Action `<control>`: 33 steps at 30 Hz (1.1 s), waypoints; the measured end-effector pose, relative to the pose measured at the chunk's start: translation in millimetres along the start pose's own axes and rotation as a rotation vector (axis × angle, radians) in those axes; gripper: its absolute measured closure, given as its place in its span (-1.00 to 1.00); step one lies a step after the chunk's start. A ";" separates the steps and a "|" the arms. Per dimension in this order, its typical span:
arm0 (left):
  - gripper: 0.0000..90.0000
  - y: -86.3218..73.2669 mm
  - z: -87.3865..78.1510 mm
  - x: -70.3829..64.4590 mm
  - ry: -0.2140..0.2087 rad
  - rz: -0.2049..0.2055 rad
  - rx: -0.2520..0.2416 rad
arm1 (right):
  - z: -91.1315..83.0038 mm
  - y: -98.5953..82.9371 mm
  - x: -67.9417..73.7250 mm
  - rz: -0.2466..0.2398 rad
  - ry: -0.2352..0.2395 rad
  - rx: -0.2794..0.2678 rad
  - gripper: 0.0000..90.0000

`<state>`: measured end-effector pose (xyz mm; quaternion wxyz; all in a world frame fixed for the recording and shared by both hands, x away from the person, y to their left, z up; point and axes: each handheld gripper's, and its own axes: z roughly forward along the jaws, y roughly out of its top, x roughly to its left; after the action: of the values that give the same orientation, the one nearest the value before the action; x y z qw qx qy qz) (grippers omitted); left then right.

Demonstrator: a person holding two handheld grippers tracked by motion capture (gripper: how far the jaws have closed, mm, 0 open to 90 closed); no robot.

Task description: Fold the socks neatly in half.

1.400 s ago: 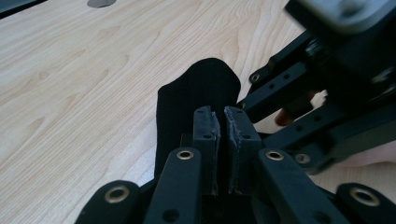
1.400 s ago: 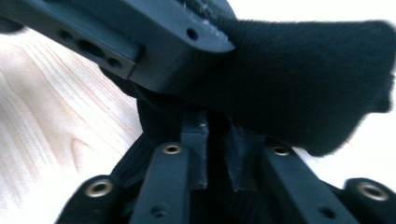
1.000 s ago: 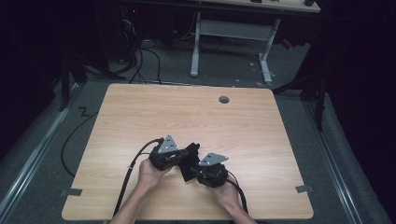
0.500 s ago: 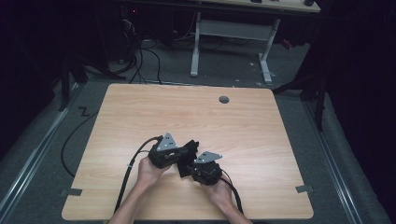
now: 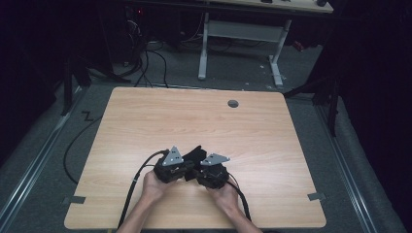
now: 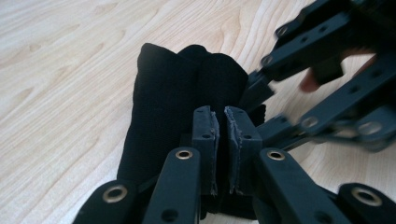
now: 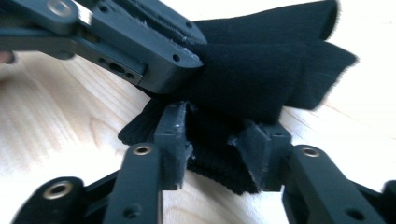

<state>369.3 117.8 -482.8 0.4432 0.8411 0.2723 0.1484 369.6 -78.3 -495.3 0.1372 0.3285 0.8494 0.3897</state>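
lying near the front edge of the table (image 5: 145, 116), a folded black cloth (image 6: 173, 102) sits directly between the two tools, its long axis running away from the person. the left hand-held gripper (image 6: 222, 140) is pinched nearly closed on the cloth's near end; the right hand-held gripper (image 7: 215, 140), jaws part-spread, straddles a fold from the opposite side, touching it. both hands are equally near. the tools crowd each other; nothing else on the table obstructs.
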 end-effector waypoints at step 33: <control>0.56 0.2 7.9 3.1 -0.042 -0.069 0.026 | 0.7 -9.1 -3.2 0.001 -0.014 0.038 0.48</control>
<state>375.7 114.3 -487.1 0.4425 0.8399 0.2938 0.1118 368.3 -84.5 -502.7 0.1365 0.3342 0.8554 0.3715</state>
